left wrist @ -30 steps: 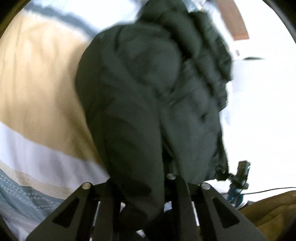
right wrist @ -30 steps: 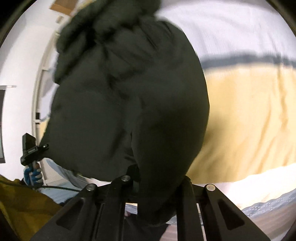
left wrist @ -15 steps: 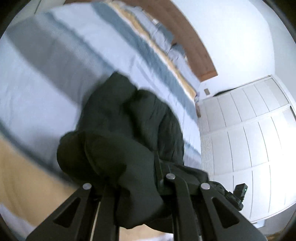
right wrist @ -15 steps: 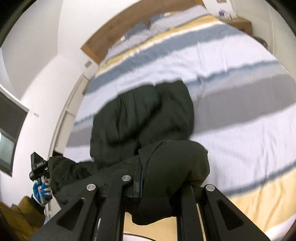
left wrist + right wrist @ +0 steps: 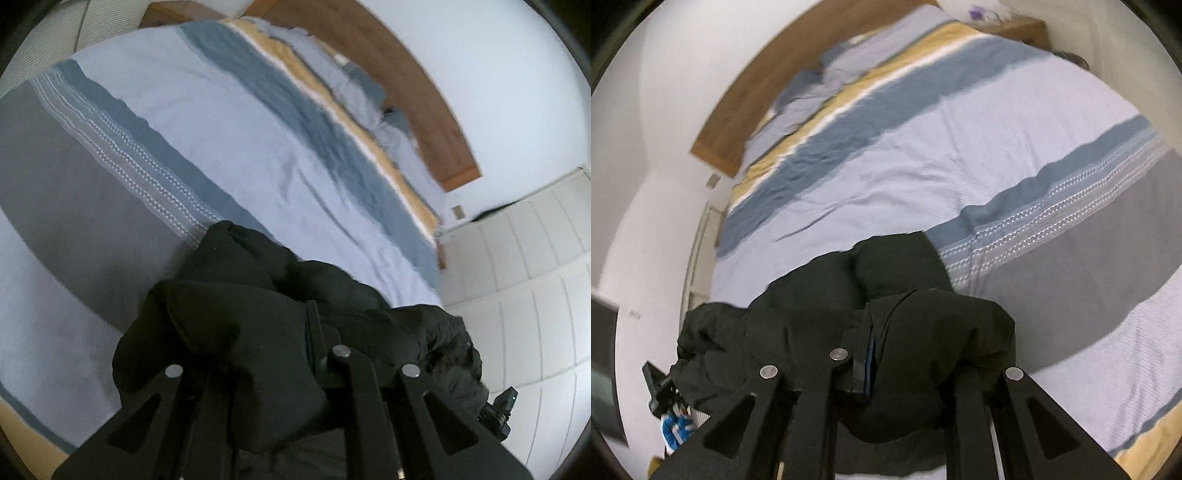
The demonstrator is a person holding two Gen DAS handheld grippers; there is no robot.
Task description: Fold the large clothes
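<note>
With the left gripper (image 5: 258, 373) and right gripper (image 5: 908, 373) each clamped on the black jacket (image 5: 266, 295), spreading it flat on the bed (image 5: 221, 129) seems next.

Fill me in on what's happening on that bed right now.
A person is working with a handheld gripper in each hand, folding a black padded jacket on a striped duvet. The left gripper and right gripper each pinch a bunch of the jacket's near edge. The far part of the jacket lies on the duvet, and the rest is bunched up at the grippers. The fold is not finished.
</note>
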